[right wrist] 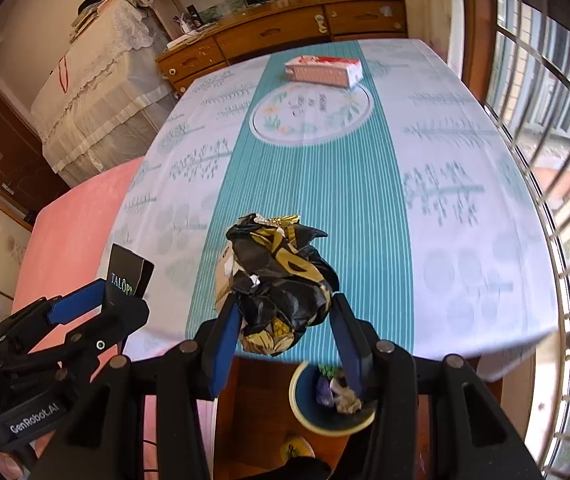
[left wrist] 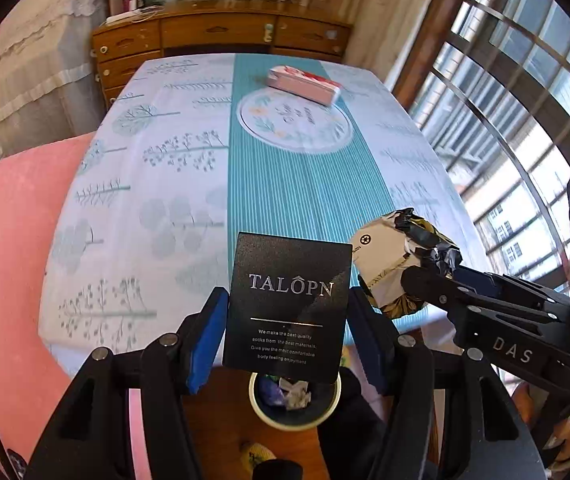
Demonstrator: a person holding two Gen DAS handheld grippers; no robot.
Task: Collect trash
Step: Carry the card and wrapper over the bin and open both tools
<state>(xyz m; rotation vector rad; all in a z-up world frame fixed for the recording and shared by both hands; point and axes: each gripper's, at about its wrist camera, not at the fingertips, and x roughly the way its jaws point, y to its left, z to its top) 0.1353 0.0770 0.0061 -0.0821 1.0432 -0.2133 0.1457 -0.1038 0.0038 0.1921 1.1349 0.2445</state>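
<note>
Half of bin (left wrist: pixel 271 414) hidden – black card (left wrist: pixel 289 304) above; contents blurred.

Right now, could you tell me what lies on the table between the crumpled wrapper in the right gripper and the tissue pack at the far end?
Only bare tablecloth lies between the crumpled wrapper and the tissue pack, with its printed round motif; the right wrist view shows this best.

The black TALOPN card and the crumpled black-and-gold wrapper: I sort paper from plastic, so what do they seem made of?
The black card looks like stiff matte cardboard: flat, crisp edges, metallic-looking lettering. The crumpled wrapper looks like thin glossy film or foil-lined packaging: sharp shiny creases, pale inner side. Whether it is plastic or coated paper cannot be told.
</note>
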